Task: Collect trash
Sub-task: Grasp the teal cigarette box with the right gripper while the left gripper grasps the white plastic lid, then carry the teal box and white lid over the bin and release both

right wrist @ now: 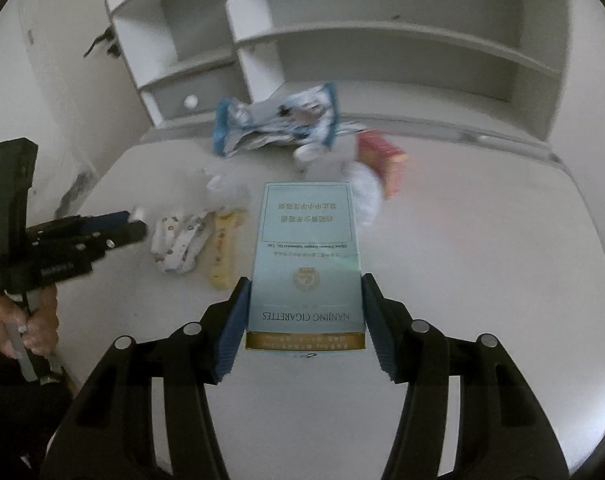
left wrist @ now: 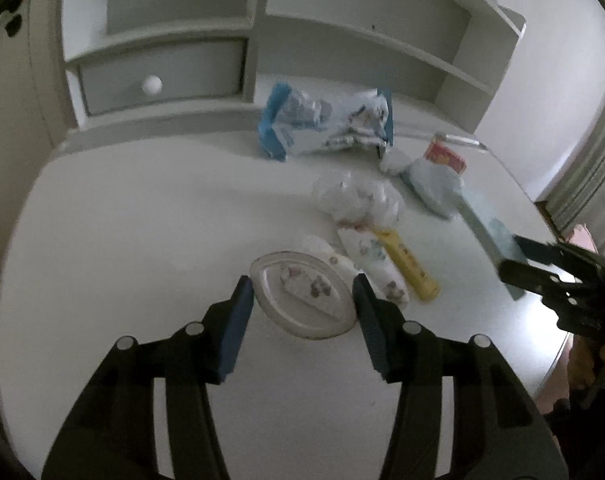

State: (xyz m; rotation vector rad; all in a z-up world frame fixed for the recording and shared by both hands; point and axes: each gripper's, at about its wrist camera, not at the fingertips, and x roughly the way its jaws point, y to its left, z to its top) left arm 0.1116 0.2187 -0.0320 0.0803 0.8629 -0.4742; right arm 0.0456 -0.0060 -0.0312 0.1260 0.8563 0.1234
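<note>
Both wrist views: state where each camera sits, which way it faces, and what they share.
Left wrist: sits on the left gripper, facing the white desk and shelf unit; open jaws flank a white oval plastic lid; the right gripper shows at the right edge.
Right wrist: sits on the right gripper, jaws shut on a pale blue cigarette carton; the left gripper and a hand show at left.
Shared: blue-and-white crinkled wrapper, yellow tube.
</note>
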